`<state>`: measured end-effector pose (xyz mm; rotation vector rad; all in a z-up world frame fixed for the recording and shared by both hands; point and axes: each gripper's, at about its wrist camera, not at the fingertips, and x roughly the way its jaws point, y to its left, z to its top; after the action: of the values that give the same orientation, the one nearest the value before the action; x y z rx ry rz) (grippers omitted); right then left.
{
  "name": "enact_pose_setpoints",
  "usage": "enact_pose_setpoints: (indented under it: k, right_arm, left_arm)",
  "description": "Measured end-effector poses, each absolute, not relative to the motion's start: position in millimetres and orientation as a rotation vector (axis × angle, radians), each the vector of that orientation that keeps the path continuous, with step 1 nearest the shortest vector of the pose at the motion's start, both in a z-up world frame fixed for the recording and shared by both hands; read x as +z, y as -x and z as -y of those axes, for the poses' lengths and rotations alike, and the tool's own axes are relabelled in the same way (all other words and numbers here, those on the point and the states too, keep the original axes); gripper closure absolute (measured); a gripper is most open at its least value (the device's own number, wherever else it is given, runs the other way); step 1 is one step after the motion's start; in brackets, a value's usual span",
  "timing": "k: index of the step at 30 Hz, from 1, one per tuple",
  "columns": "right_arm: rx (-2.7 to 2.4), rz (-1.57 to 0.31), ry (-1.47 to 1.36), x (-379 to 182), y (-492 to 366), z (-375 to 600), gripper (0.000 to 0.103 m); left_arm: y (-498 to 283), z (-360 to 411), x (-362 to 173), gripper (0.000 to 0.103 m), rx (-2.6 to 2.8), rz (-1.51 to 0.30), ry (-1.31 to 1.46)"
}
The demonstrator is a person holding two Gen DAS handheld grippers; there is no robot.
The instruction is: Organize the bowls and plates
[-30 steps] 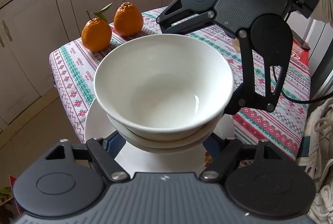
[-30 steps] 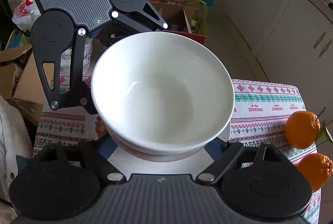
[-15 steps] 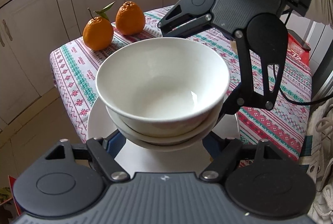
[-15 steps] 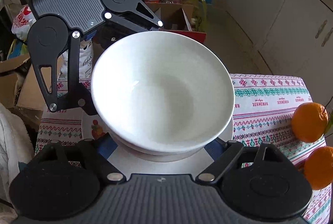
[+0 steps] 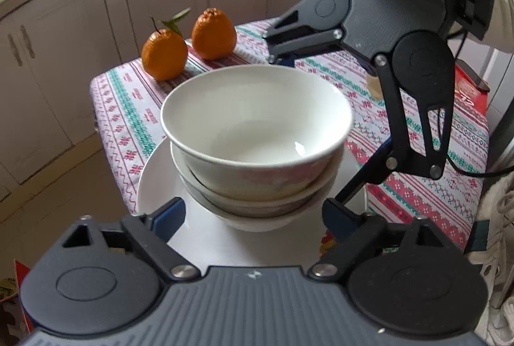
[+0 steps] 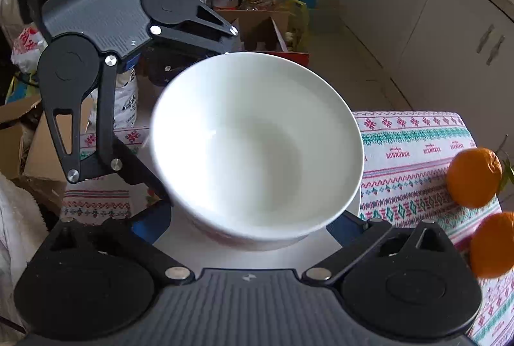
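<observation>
A stack of white bowls (image 5: 257, 137) stands on a white plate (image 5: 154, 182) at the near edge of the patterned table. My left gripper (image 5: 253, 217) is open, its blue-padded fingers either side of the stack's base, above the plate. My right gripper (image 6: 247, 227) faces it from the opposite side, also open around the top bowl (image 6: 257, 140). Each gripper shows in the other's view: the right one in the left wrist view (image 5: 369, 63), the left one in the right wrist view (image 6: 128, 56). Whether any pad touches a bowl is hidden.
Two oranges (image 5: 189, 43) sit at the table's far corner, also in the right wrist view (image 6: 475, 178). The tablecloth (image 5: 417, 127) covers the small table. Kitchen cabinets (image 5: 64, 24) stand behind. Cardboard boxes and bags (image 6: 257, 21) lie on the floor beyond.
The bowl stack and plate have gone down and away from both cameras. Both grippers have drawn back slightly and stay wide open.
</observation>
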<state>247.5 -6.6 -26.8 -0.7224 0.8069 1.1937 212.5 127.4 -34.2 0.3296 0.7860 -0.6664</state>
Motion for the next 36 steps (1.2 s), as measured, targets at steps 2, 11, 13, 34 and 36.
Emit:
enact_pose_setpoints:
  k: [2,11,13,34,36]
  right_arm:
    - [1.169,-0.797,0.723,-23,-240,12,0.000]
    - [0.907,-0.741,0.674,-3,-182,55,0.000]
    - [0.833,-0.739,0.626,-1,-168,65,0.000]
    - [0.202,-0.612,0.106,26,-31,120,0.000]
    - [0.199,-0.590,0.117,28,-26,117,0.000]
  left_arm:
    - [-205,-126,-32,0.010,-0.637,-0.781,-0.337]
    - [-133,-114,-14,0.000,-0.419,-0.632,-0.304]
    - [-117,-108,-10,0.001,-0.373,-0.605,-0.260]
    - [-23,-63,29,0.001,0.039,-0.517,0.054]
    - [-18,-61,33,0.001,0.044,-0.508,0.057]
